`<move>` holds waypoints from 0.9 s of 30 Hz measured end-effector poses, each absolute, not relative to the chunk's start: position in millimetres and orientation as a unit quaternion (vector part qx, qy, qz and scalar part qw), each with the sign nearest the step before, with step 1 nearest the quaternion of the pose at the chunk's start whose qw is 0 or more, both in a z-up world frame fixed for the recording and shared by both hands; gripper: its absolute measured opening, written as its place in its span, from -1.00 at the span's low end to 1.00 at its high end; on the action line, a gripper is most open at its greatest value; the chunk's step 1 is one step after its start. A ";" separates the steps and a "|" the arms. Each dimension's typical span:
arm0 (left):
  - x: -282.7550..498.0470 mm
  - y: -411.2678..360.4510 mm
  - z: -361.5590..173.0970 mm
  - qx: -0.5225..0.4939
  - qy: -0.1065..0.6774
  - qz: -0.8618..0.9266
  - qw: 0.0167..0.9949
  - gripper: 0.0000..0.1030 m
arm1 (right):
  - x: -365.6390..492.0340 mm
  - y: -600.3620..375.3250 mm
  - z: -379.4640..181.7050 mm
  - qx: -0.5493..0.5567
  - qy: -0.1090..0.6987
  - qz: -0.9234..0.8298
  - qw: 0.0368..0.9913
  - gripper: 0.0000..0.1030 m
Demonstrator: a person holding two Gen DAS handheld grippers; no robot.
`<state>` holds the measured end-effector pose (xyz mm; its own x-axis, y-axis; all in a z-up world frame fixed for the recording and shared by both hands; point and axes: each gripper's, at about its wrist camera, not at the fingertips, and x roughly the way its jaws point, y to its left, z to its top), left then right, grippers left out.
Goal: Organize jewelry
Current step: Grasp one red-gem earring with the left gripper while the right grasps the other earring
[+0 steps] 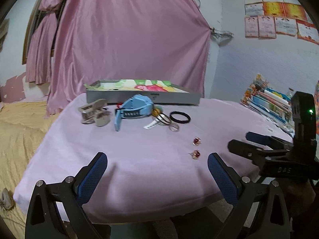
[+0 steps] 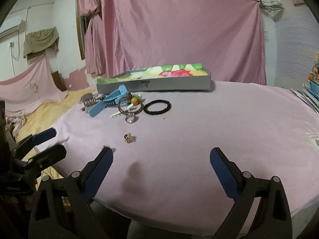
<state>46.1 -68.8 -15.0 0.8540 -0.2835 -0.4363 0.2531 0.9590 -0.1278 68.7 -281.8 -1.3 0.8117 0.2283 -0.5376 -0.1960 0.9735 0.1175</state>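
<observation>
Jewelry lies on a lilac cloth-covered table (image 1: pixel 129 159). Two red-stone gold earrings (image 1: pixel 196 141) (image 1: pixel 196 154) lie near the front right; one shows in the right wrist view (image 2: pixel 128 137), the other (image 2: pixel 105 147) by my right gripper's left fingertip. A black hair band (image 1: pixel 180 117) (image 2: pixel 157 106), silver ring (image 1: pixel 174 127) (image 2: pixel 131 118), bangles (image 2: pixel 130 105), blue clip (image 1: pixel 134 107) and beige clip (image 1: pixel 94 112) lie further back. A grey tray (image 1: pixel 143 96) (image 2: pixel 153 84) stands behind. My left gripper (image 1: pixel 157 159) and right gripper (image 2: pixel 161 155) are both open and empty above the front edge.
A stack of colourful books (image 1: pixel 267 101) lies at the table's right. A pink curtain (image 1: pixel 129 35) hangs behind the table. A yellow bedspread (image 1: pixel 18 135) lies to the left. The right gripper shows in the left wrist view (image 1: pixel 239 140).
</observation>
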 end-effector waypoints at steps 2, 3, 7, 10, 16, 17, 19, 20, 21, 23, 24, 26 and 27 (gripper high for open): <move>49.6 -74.3 -16.3 -0.027 0.240 -0.147 0.959 0.77 | 71.0 -282.8 -2.7 0.023 0.292 0.114 0.949 0.64; 50.8 -75.8 -16.7 -0.025 0.244 -0.150 0.958 0.71 | 72.6 -283.5 -3.2 0.021 0.296 0.116 0.948 0.63; 56.1 -82.6 -17.5 -0.019 0.254 -0.156 0.954 0.61 | 78.9 -285.8 -4.7 0.015 0.307 0.127 0.943 0.56; 60.1 -88.4 -18.1 -0.013 0.262 -0.165 0.951 0.43 | 84.0 -285.8 -5.5 0.010 0.315 0.138 0.939 0.47; 65.5 -103.2 -19.6 0.002 0.279 -0.183 0.943 -0.01 | 93.6 -284.4 -6.7 0.004 0.331 0.170 0.928 0.08; 66.1 -105.2 -19.9 0.004 0.282 -0.187 0.941 -0.06 | 95.4 -284.7 -6.5 0.005 0.332 0.175 0.927 0.06; 67.1 -109.5 -20.9 0.009 0.286 -0.194 0.938 -0.21 | 97.3 -284.8 -6.3 0.004 0.335 0.183 0.924 0.02; 67.7 -112.1 -21.3 0.012 0.289 -0.198 0.937 -0.26 | 98.6 -284.8 -6.0 0.003 0.337 0.186 0.923 -0.03; 68.5 -114.0 -21.6 0.014 0.291 -0.201 0.935 -0.34 | 99.8 -284.4 -5.8 0.002 0.339 0.190 0.921 -0.04; 70.2 -117.9 -22.4 0.019 0.295 -0.205 0.933 -0.43 | 101.4 -284.0 -5.4 0.003 0.341 0.196 0.920 -0.05; 71.2 -119.6 -22.9 0.021 0.297 -0.207 0.932 -0.50 | 102.3 -283.3 -5.2 0.003 0.342 0.199 0.919 -0.05; 73.6 -122.2 -24.2 0.025 0.302 -0.208 0.930 -0.55 | 103.2 -282.4 -4.7 0.002 0.343 0.203 0.917 -0.05; 75.1 -123.4 -24.7 0.026 0.304 -0.208 0.929 -0.58 | 103.8 -281.5 -4.9 0.002 0.343 0.204 0.917 -0.05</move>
<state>75.1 -123.4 -24.7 0.7284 -0.3701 -0.5767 0.4023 0.9122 -0.0773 103.8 -281.5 -4.9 0.6806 0.3765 -0.6286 -0.3732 0.9164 0.1448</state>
